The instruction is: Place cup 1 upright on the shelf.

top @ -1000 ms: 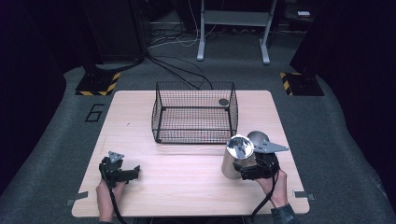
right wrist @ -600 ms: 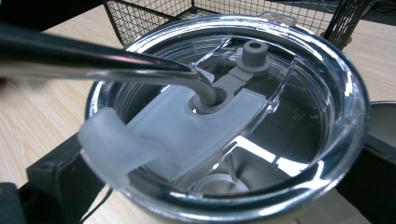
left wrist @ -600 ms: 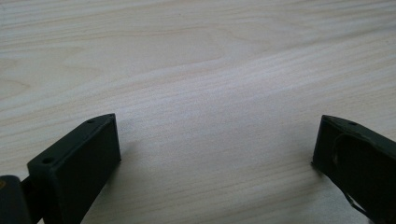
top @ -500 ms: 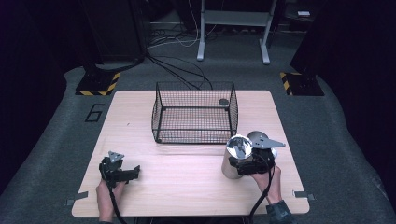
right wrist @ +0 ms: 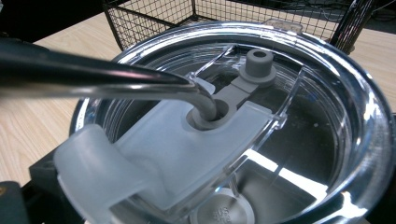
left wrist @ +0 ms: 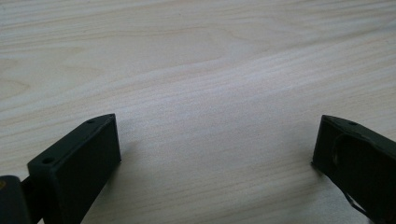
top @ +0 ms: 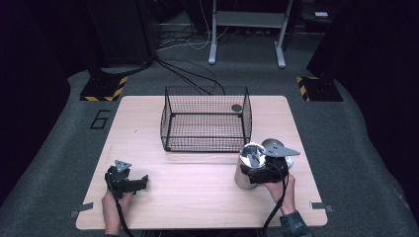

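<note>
The steel tumbler [top: 245, 170] is standing upright on the right side of the tabletop [top: 197, 197], just in front of the wire basket's [top: 206, 118] near right corner. Its clear lid [right wrist: 261, 121] is sitting on top, with a bent metal straw [right wrist: 107, 79] going down through the grey grommet in the lid. The right tool [top: 264, 173] is pressing up against the tumbler's side, a hand gripping it from behind; how far its jaws are closing around the cup I cannot tell. Over at the left, the left tool [top: 129, 183] is resting low over bare wood, its jaws standing wide apart and holding nothing. A small dark disc [top: 236, 107] is lying by the basket's far right corner.
</note>
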{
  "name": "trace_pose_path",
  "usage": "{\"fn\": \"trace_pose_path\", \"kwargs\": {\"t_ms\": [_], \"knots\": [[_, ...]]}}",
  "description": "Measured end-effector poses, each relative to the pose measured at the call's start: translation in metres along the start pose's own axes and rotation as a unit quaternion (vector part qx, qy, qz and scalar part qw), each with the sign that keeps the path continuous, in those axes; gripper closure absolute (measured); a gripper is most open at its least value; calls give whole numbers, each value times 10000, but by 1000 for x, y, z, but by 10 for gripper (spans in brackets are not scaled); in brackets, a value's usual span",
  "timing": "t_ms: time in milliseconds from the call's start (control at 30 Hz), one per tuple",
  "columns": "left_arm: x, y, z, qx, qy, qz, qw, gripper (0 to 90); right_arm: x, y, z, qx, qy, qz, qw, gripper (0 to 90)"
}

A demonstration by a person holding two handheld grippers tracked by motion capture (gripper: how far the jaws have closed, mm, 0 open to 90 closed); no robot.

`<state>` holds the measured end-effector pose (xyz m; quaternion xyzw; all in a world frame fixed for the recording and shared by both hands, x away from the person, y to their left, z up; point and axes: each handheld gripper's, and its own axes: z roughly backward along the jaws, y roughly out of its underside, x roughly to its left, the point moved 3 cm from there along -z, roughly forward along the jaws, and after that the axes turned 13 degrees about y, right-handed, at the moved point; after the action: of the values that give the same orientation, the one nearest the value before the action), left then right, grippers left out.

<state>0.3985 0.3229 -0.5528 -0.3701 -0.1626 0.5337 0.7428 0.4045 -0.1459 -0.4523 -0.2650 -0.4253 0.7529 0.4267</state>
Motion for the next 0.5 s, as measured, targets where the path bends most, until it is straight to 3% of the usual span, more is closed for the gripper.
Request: {"fn": "trace_pose_path", "kwargs": {"t_ms": [500], "knots": [[0, 0, 0, 1, 3, -1, 10000, 4, 3, -2, 4, -97, 220, 302, 9993, 33]]}}
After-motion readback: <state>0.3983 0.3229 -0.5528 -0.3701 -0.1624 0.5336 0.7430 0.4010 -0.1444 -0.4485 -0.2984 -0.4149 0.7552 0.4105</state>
